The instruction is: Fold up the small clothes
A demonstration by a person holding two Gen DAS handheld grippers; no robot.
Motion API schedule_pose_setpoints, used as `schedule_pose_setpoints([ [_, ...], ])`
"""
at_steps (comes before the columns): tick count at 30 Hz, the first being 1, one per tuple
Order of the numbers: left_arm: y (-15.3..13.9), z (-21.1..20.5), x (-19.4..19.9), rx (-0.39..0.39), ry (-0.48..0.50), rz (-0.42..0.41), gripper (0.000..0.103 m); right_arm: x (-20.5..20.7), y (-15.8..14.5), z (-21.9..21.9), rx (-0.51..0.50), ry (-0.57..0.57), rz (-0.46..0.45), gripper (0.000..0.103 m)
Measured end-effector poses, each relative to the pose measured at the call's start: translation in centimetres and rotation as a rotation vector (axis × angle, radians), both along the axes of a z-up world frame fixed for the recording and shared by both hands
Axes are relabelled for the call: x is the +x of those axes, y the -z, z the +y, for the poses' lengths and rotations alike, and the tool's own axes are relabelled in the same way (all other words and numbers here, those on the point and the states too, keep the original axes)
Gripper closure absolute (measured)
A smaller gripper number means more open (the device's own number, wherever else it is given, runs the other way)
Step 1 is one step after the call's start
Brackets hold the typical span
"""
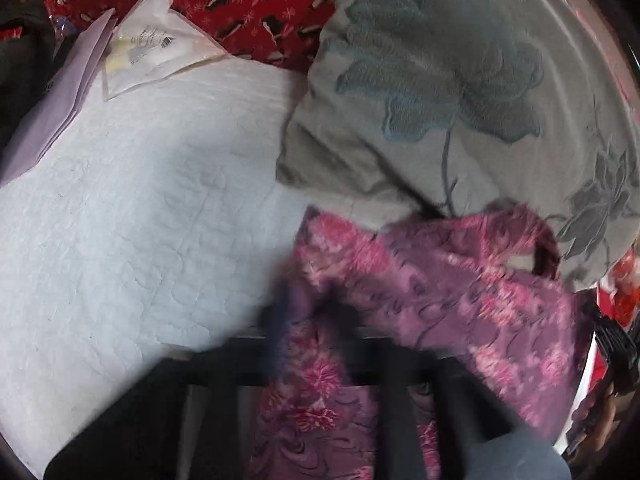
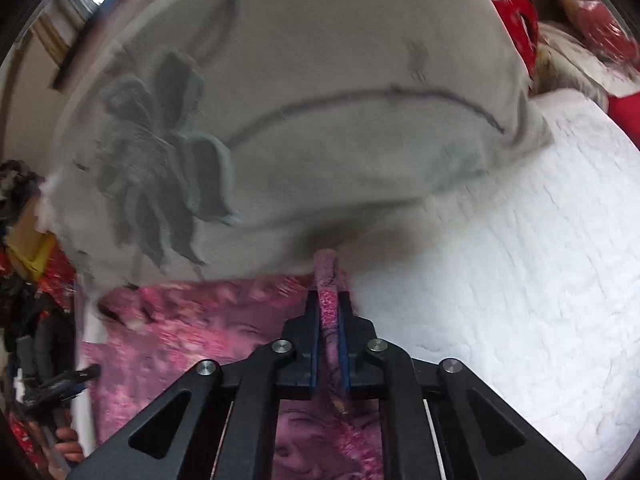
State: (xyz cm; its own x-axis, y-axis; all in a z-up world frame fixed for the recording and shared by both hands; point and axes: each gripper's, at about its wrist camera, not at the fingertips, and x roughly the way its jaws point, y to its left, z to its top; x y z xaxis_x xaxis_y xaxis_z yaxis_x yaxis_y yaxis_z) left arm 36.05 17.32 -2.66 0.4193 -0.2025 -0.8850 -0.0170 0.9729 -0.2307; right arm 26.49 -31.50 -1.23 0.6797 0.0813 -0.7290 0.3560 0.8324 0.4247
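A small pink and purple flowered garment (image 1: pixel 432 280) lies partly on the white quilted bed cover (image 1: pixel 132 216). My left gripper (image 1: pixel 308 316) is blurred by motion and shut on a fold of the garment near its left edge. In the right wrist view my right gripper (image 2: pixel 329 304) is shut on a bunched edge of the same garment (image 2: pixel 188 340), which hangs to the left below the fingers. The other gripper shows at the left edge of that view (image 2: pixel 60 388).
A grey pillow with blue-grey flowers (image 1: pixel 460 92) lies just behind the garment, also in the right wrist view (image 2: pixel 280 100). A white plastic packet (image 1: pixel 156 44) and lilac papers (image 1: pixel 68 92) lie at the far left on the cover. Red patterned fabric (image 1: pixel 248 0) lies behind.
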Motion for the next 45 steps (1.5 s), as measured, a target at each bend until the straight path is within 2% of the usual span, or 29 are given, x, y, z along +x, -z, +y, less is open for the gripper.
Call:
schedule_pose_setpoints([
  [2, -1.0, 0.4, 0.1, 0.002, -0.034, -0.048, 0.1, -0.7, -1.6, -0.4, 0.01, 0.007, -0.074, 0.098],
  [4, -1.8, 0.4, 0.4, 0.057, -0.054, -0.101, 0.101, -1.5, -3.1, -1.4, 0.044, 0.041, -0.159, 0.098],
  [6, -1.4, 0.7, 1.3, 0.081, -0.068, -0.082, 0.101, -1.7, -3.3, -2.1, 0.065, 0.069, -0.186, 0.098],
  [8, -0.6, 1.1, 1.9, 0.075, -0.074, -0.038, 0.101, -1.3, -2.2, -2.6, 0.075, 0.086, -0.158, 0.098],
  [11, -0.6, 1.9, 1.5, 0.038, -0.08, -0.015, 0.101, -0.2, 1.1, -3.5, 0.067, 0.106, -0.024, 0.098],
  [12, -0.8, 2.3, 1.4, 0.019, -0.077, -0.025, 0.101, 0.3, 2.9, -3.8, 0.1, 0.108, 0.056, 0.097],
  [13, -1.5, 2.2, 0.7, -0.001, -0.054, -0.039, 0.1, 0.4, 3.8, -3.9, 0.13, 0.105, 0.09, 0.097],
  [14, -1.6, 1.5, 0.2, -0.007, -0.033, -0.045, 0.099, 0.0, 3.6, -4.0, 0.132, 0.119, 0.063, 0.096],
  [15, -2.2, 1.0, -0.6, -0.009, 0.0, -0.053, 0.094, -0.5, 2.9, -3.9, 0.113, 0.137, 0.044, 0.09],
  [17, -2.9, -0.3, -2.3, -0.029, 0.055, -0.067, 0.067, -1.7, 0.9, -3.2, 0.079, 0.13, -0.007, 0.09],
  [18, -2.9, -1.1, -3.3, -0.035, 0.082, -0.076, 0.044, -2.3, 0.2, -2.8, 0.088, 0.105, -0.048, 0.09],
  [19, -2.8, -1.9, -3.9, -0.026, 0.103, -0.084, 0.036, -3.1, -0.5, -2.1, 0.102, 0.072, -0.098, 0.09],
  [21, -2.0, -3.9, -5.6, 0.02, 0.161, -0.088, 0.036, -4.1, -0.8, -0.8, 0.119, 0.009, -0.125, 0.083],
  [23, -0.3, -5.5, -6.1, 0.099, 0.188, -0.04, 0.036, -4.3, 0.5, 0.6, 0.111, -0.038, -0.072, 0.072],
  [24, 0.8, -6.2, -6.2, 0.16, 0.196, -0.027, 0.036, -3.9, 2.2, 1.2, 0.105, -0.063, 0.023, 0.074],
  [25, 0.8, -6.4, -6.4, 0.185, 0.194, -0.045, 0.036, -4.0, 3.1, 1.2, 0.103, -0.071, 0.063, 0.075],
  [26, 0.3, -6.5, -6.9, 0.205, 0.193, -0.063, 0.036, -4.4, 2.7, 1.1, 0.089, -0.06, 0.03, 0.076],
  [28, -1.0, -6.6, -7.7, 0.184, 0.198, -0.063, 0.036, -5.1, 1.1, 1.1, 0.084, -0.049, 0.034, 0.072],
  [31, -3.1, -5.9, -9.8, 0.106, 0.193, -0.101, 0.034, -7.6, -1.4, 1.8, 0.057, -0.076, -0.049, 0.072],
  [32, -3.1, -5.7, -10.8, 0.099, 0.186, -0.116, 0.032, -8.2, -1.7, 2.3, 0.034, -0.081, -0.056, 0.067],
  [33, -2.6, -5.7, -11.3, 0.102, 0.178, -0.112, 0.028, -8.8, -1.6, 2.8, 0.01, -0.079, -0.053, 0.057],
  [35, -0.6, -6.2, -11.9, 0.138, 0.17, -0.047, 0.028, -9.4, 0.2, 3.1, 0.013, -0.063, 0.015, 0.046],
  [36, 0.3, -6.3, -12.1, 0.147, 0.163, -0.023, 0.027, -9.5, 2.0, 2.9, 0.048, -0.05, 0.095, 0.047],
  [38, -0.4, -6.4, -13.1, 0.159, 0.147, -0.066, 0.027, -10.9, 1.6, 2.9, 0.054, -0.024, 0.054, 0.048],
  [41, -0.7, -6.9, -13.5, 0.18, 0.145, -0.053, 0.027, -11.7, -0.2, 3.6, 0.048, -0.036, 0.045, 0.046],
  [43, -0.6, -7.0, -13.8, 0.18, 0.132, -0.055, 0.025, -12.3, -0.9, 4.4, -0.016, -0.056, 0.052, 0.046],
  [45, -0.4, -7.1, -14.2, 0.187, 0.114, -0.059, 0.021, -12.5, -0.4, 5.5, -0.079, -0.089, 0.117, 0.038],
])
